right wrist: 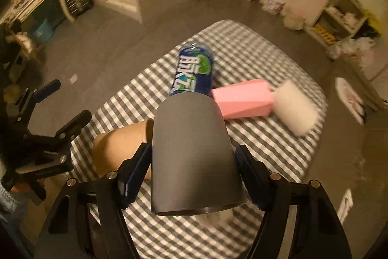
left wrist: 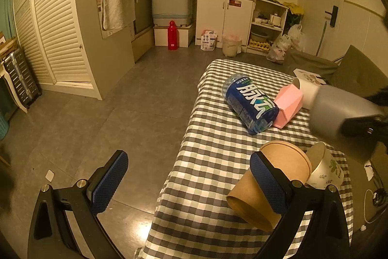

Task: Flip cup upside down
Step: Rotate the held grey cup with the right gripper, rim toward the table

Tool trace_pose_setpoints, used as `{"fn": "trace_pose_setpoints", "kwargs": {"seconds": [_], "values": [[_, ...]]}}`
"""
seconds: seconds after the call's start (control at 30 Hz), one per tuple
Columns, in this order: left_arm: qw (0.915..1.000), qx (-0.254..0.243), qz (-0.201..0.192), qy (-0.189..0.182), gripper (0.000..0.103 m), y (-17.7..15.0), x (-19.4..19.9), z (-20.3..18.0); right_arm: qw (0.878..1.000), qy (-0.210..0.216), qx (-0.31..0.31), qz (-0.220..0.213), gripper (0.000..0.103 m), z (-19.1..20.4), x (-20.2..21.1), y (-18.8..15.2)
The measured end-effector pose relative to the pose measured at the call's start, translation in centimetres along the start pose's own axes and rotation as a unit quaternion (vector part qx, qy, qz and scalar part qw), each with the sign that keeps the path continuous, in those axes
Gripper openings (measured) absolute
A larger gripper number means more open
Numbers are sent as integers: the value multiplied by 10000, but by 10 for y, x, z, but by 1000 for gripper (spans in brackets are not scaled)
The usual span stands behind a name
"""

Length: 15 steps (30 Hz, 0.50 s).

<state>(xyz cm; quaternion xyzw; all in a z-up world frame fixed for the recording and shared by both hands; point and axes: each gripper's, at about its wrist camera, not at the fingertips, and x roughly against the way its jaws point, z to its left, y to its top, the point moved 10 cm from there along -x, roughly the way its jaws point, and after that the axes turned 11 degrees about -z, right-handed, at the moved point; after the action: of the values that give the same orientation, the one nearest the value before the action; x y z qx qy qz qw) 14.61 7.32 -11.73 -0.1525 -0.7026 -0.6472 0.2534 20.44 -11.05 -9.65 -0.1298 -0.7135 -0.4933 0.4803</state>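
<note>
My right gripper (right wrist: 192, 174) is shut on a grey cup (right wrist: 191, 157) and holds it above the checked table (right wrist: 254, 52), its closed end away from the camera and its rim toward it. The cup also shows in the left wrist view (left wrist: 339, 113), blurred, at the right. My left gripper (left wrist: 189, 181) is open and empty beside the table's left edge; its right finger (left wrist: 269, 183) is in front of a brown paper cup (left wrist: 274, 183) lying on its side.
A blue bottle (left wrist: 249, 103) lies on the table next to a pink box (left wrist: 288, 106) and a white cup (left wrist: 305, 91). A printed white cup (left wrist: 325, 166) leans by the brown one. Grey floor lies to the left.
</note>
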Motion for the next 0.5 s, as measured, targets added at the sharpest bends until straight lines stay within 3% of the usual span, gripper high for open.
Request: {"fn": "trace_pose_setpoints", "kwargs": {"seconds": [0.07,0.2,0.33,0.5], "values": [[10000,3,-9,-4,103,0,2,-1,9990,-425,-125,-23,71,1,15,-11],[10000,-69,-14,-37,103,-3,6,-7,9954,-777,-552,-139,71,12,28,-49],[9998,-208,21,-39,103,-9,10,-14,9850,-626,-1594,-236,71,31,12,-97],[9992,-400,-18,-75,103,-14,17,-24,9782,-798,-1878,-383,70,49,-2,-123]]}}
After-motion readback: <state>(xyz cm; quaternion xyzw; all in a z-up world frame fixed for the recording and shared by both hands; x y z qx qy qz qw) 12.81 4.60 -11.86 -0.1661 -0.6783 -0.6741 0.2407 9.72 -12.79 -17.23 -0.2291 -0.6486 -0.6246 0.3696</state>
